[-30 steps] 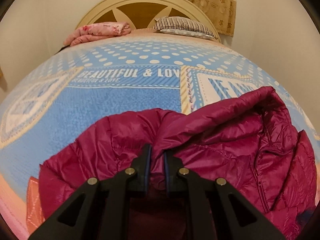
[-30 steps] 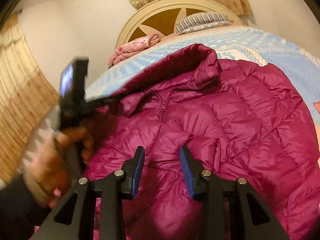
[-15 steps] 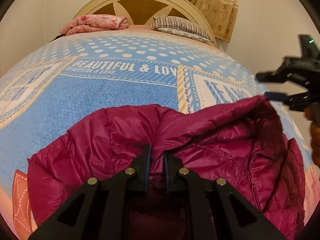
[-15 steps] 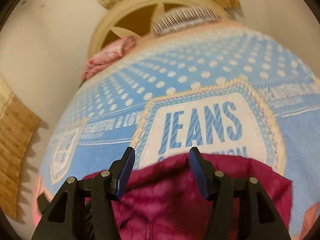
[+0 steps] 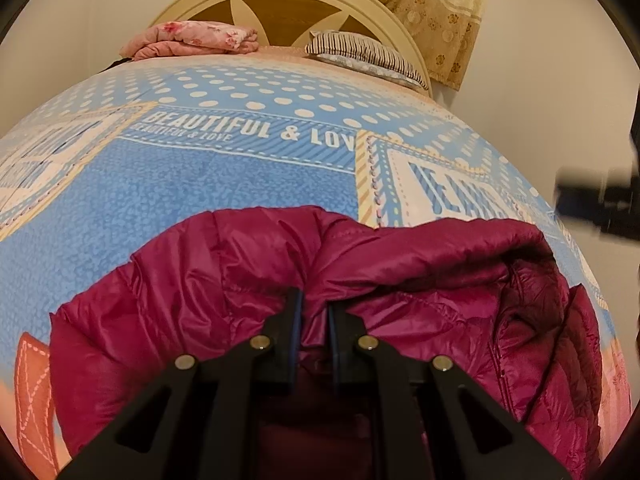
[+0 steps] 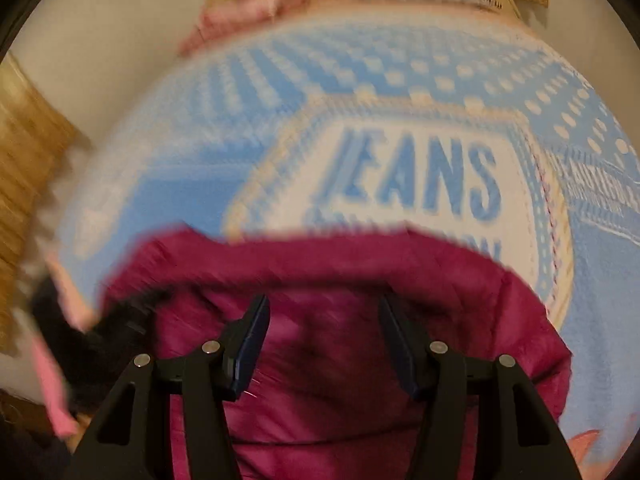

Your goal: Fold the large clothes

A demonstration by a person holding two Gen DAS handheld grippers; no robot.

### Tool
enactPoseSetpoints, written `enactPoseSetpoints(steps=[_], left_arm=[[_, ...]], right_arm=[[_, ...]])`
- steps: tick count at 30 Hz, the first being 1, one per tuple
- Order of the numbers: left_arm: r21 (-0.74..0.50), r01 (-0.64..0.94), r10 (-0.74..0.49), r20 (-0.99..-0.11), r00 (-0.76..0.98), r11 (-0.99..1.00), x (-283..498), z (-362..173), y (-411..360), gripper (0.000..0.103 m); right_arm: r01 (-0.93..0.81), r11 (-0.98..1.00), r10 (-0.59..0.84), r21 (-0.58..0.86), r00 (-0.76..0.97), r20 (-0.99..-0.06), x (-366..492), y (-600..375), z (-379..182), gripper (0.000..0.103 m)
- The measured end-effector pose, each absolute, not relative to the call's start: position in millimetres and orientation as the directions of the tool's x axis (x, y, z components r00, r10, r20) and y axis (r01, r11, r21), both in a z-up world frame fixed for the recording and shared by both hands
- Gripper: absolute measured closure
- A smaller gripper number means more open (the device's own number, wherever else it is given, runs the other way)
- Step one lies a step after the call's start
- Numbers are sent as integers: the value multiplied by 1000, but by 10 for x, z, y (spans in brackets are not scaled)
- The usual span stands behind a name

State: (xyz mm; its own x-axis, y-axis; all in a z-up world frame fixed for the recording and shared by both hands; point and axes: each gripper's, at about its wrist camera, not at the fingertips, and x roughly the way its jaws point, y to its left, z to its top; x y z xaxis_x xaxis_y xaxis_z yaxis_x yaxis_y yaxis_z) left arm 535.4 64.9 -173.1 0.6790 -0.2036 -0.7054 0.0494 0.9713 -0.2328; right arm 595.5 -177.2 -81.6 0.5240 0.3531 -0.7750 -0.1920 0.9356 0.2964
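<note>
Mid-fold, I judge. My left gripper (image 5: pixel 312 316) pinched tight on bunched edge of magenta puffer jacket (image 5: pixel 420 276), which lies on bed cover (image 5: pixel 200 200) just ahead. My right gripper (image 6: pixel 324 340) spread wide, empty, jacket under its fingers. Next: right needs grip on far edge.

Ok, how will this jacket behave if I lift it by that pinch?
Likely floppy: the jacket bunches and sags around the left gripper. Probably light, given its puffy quilting. The glossy shell may slip.
</note>
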Motion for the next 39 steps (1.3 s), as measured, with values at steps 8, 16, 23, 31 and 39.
enactPoseSetpoints(steps=[8,16,23,31,39], left_arm=[[-226,53,-202,-710,675,973,5350,-1734,642,90],[-224,100,-216,-589,779,969,5040,-1397,618,87],[-196,150,-231,-507,831,969,4952,-779,331,42],[109,3,73,-683,727,994,5621,-1214,42,41],[47,27,20,-772,635,999,5679,-1735,171,34]], right_arm=[[-106,960,275,258,514,-812,6423,-1624,-1072,45],[-149,963,268,222,493,-828,5963,-1697,-1509,47],[-168,968,249,186,570,-783,5846,-1734,-1639,47],[-186,926,369,329,630,-683,5711,-1942,-1752,47],[-186,925,371,330,625,-687,5717,-1933,-1785,47]])
